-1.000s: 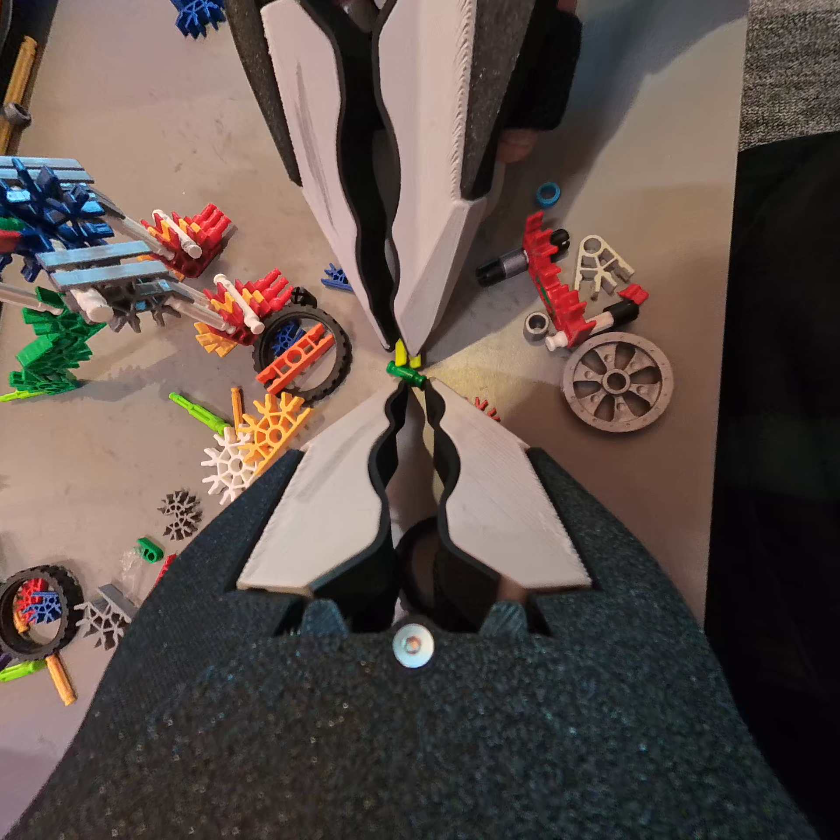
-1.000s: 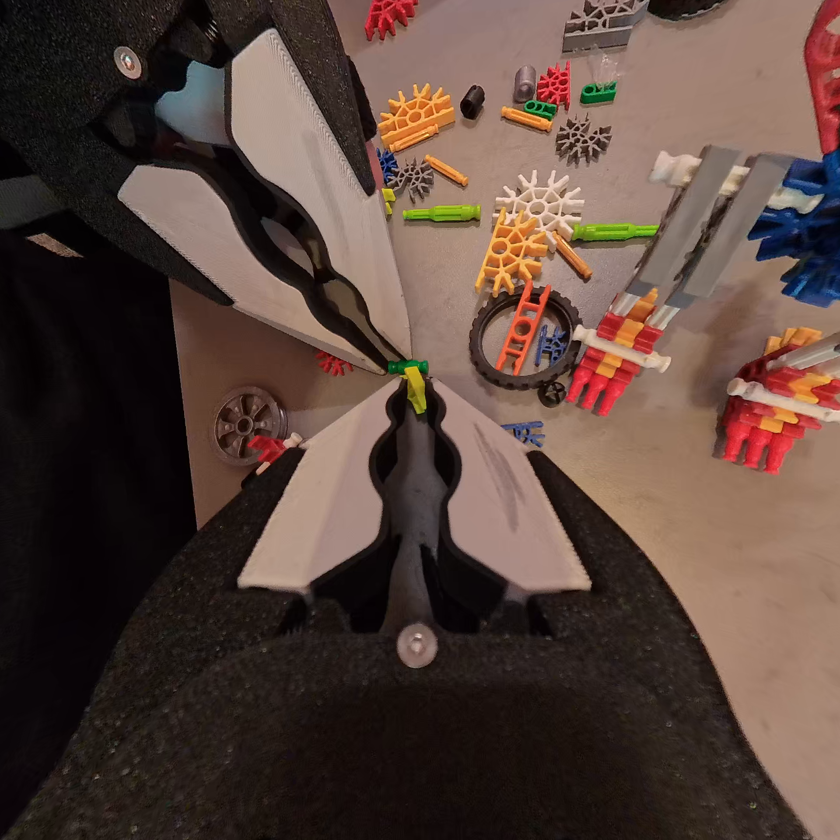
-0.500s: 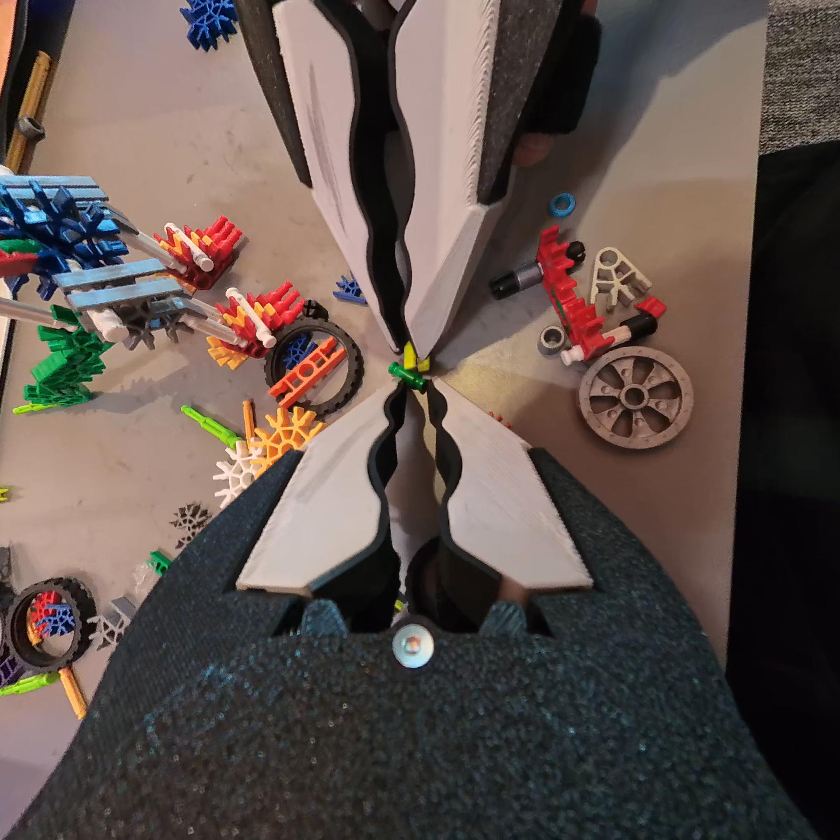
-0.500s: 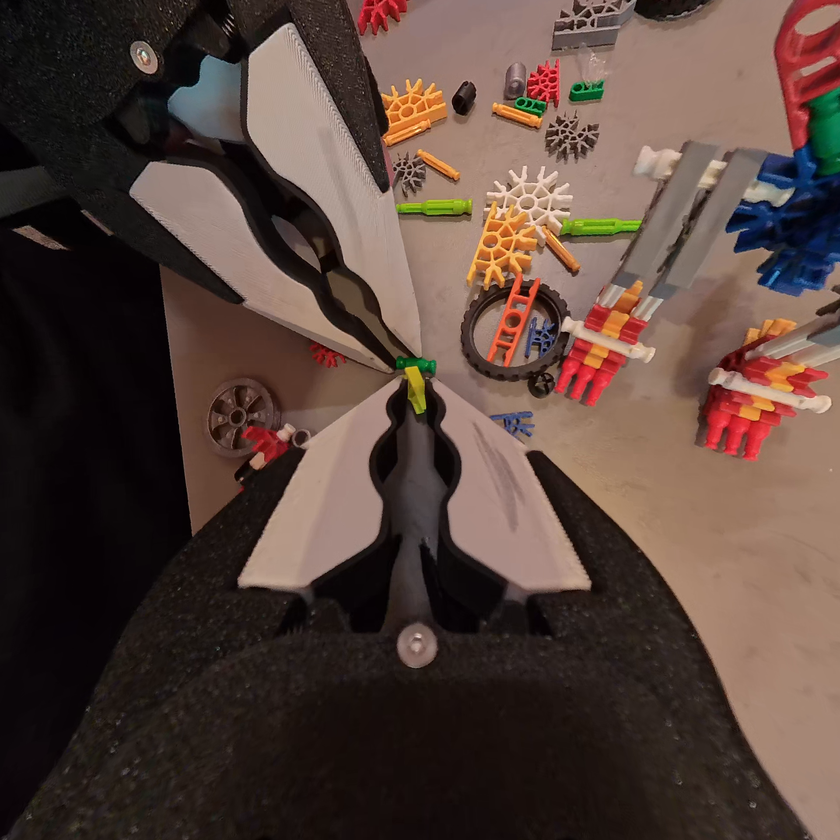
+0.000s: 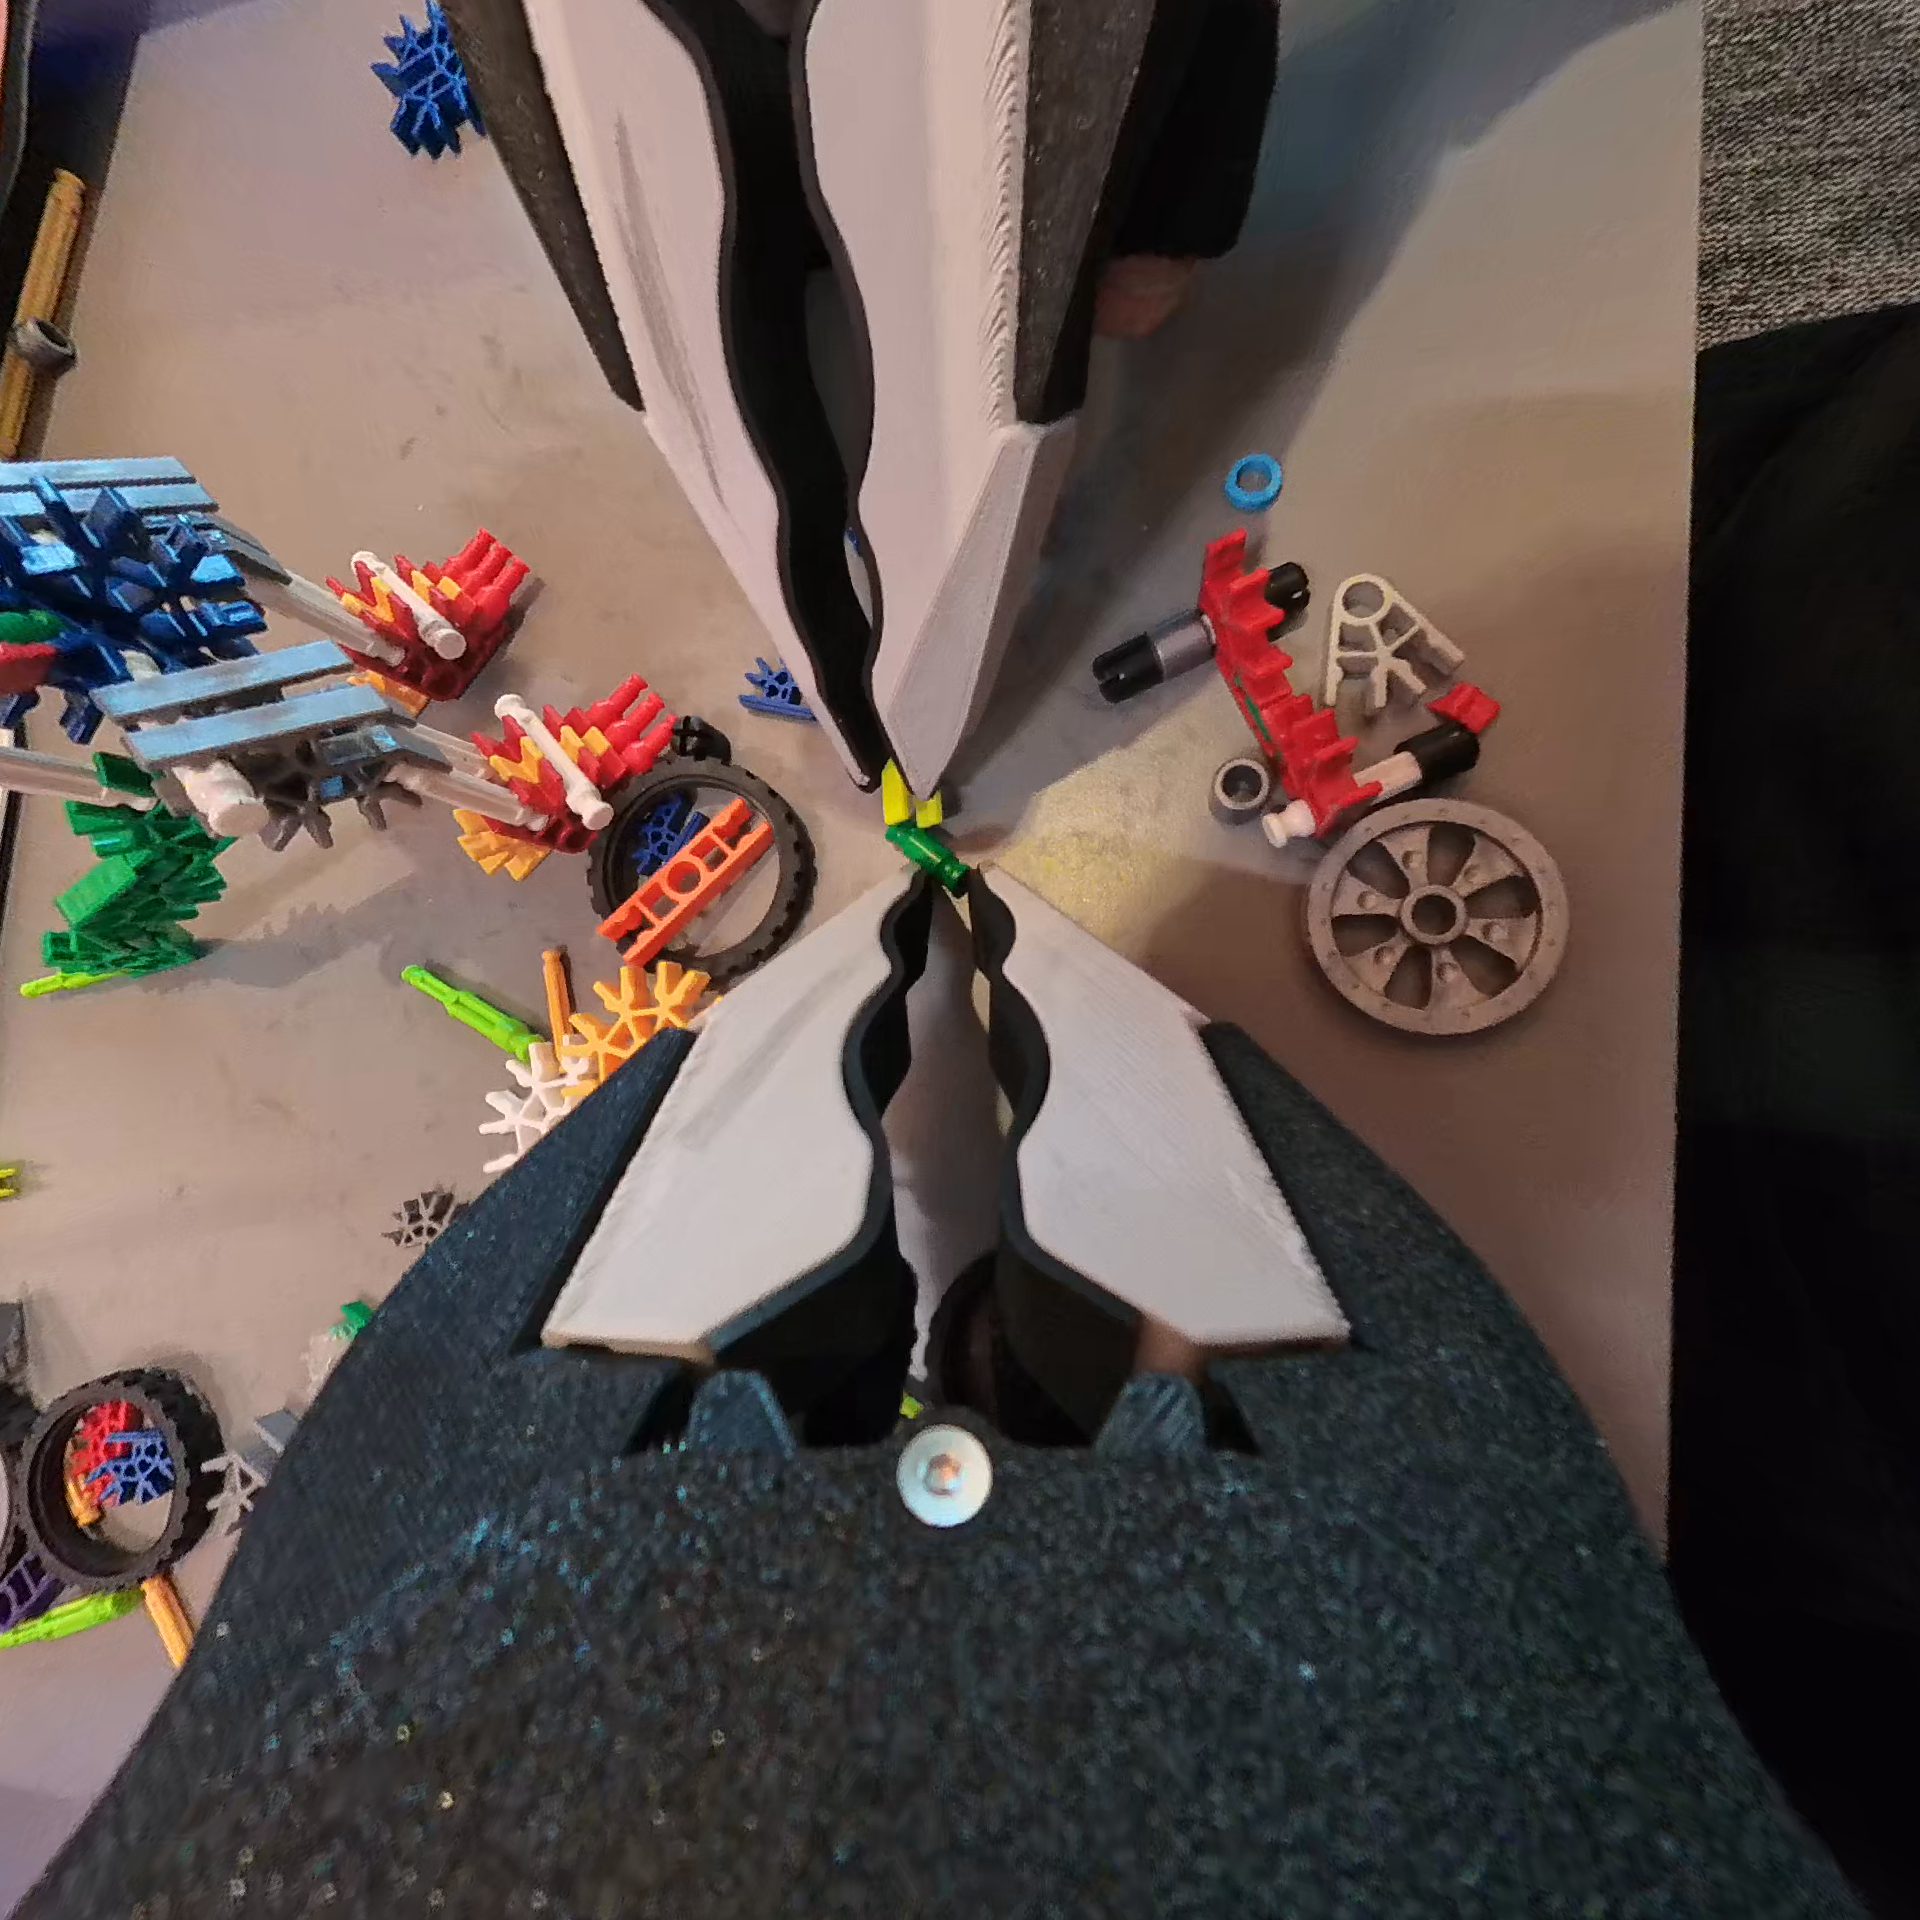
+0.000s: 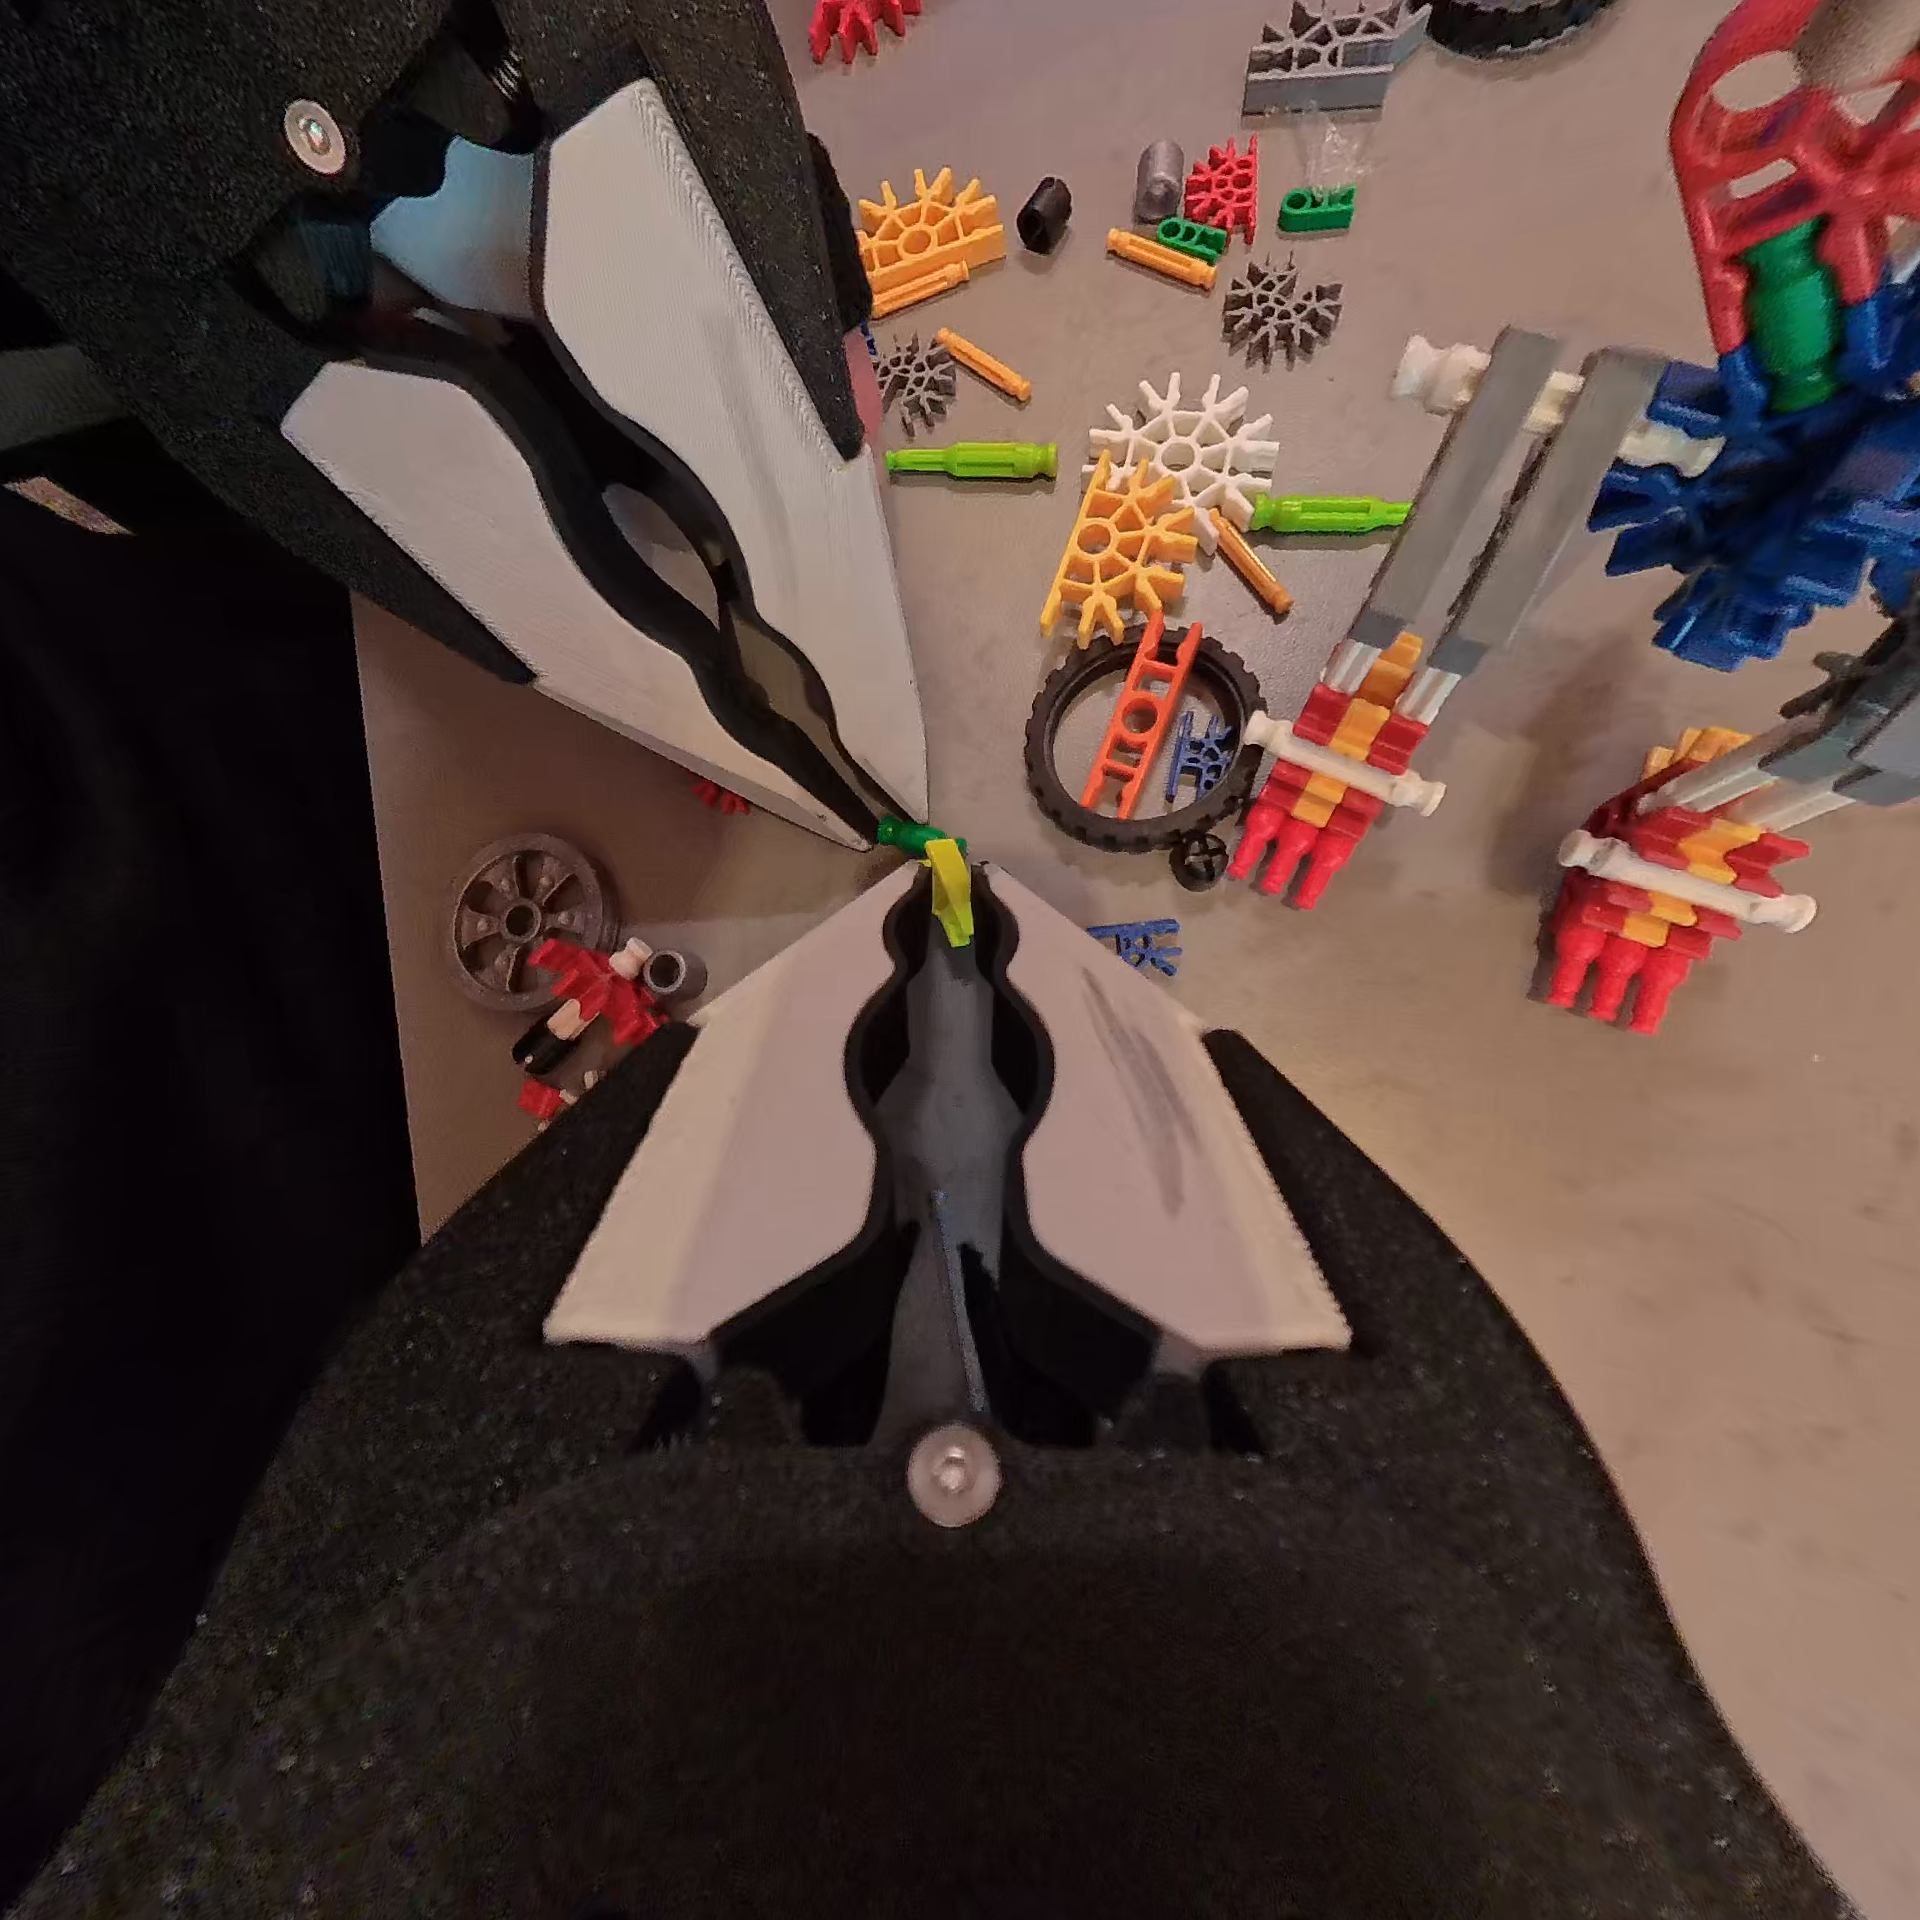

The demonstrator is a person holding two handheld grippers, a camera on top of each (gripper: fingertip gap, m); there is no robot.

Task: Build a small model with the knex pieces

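My left gripper (image 5: 940,881) is shut on a small dark green rod (image 5: 928,852) and holds it above the grey table (image 5: 1143,831). My right gripper (image 6: 948,871) is shut on a small yellow connector (image 6: 948,894). The two grippers meet tip to tip, and the green rod (image 6: 914,834) touches the yellow connector (image 5: 902,800). In the left wrist view the right gripper (image 5: 902,784) comes down from the top. In the right wrist view the left gripper (image 6: 891,826) comes in from the upper left. Whether the two pieces are joined is hidden by the fingertips.
A grey spoked wheel (image 5: 1437,914) and a red connector with black rods (image 5: 1278,686) lie near the table's right edge (image 5: 1688,727). A black tyre with an orange ladder piece (image 5: 701,873) and a built model of blue, grey and red pieces (image 5: 260,707) lie left. Loose connectors and rods (image 6: 1174,488) are scattered. The grippers are tip to tip, or close to it. My left tips are roughly 8 cm from the grey spoked wheel (image 5: 1437,914). My right wrist view (image 6: 511,924) looks at it from another angle.
Both grippers stay shut and tip to tip on their pieces. The pair has drifted slightly over the table, so the parts beneath shift a little in both views.
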